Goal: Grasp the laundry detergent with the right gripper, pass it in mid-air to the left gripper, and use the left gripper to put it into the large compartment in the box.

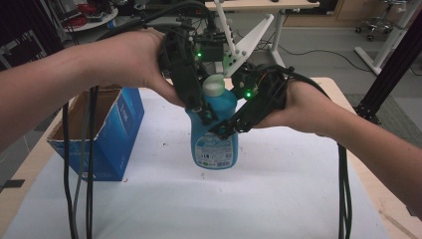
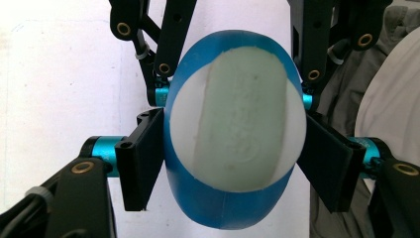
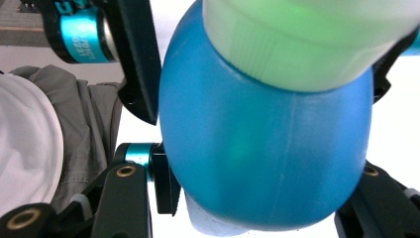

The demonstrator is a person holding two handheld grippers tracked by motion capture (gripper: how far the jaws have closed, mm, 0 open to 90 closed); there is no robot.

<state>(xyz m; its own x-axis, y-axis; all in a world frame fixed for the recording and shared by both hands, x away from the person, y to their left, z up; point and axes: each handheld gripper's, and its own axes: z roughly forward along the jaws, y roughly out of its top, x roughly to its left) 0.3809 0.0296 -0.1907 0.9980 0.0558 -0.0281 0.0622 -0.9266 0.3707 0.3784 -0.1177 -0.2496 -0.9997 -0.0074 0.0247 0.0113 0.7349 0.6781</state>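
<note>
Grippers, left gripper [image 1: 203,112] and right gripper [image 1: 224,130], are pinching a blue bottle [image 1: 215,134] over a white-covered table [image 1: 249,199], office floor [image 1: 318,55] lying beyond.

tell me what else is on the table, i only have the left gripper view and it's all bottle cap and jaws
Observer: An open blue cardboard box stands on the white sheet, to the left of the blue bottle.
Operator: is the bottle standing or lifted
Observer: From the high view its base looks to rest upright on the sheet, though I can't rule out a slight lift.
Operator: where does the right tool have it
Observer: The right tool comes in from the right and grips the body, lower than the left tool, which holds just under the pale green cap.
</note>
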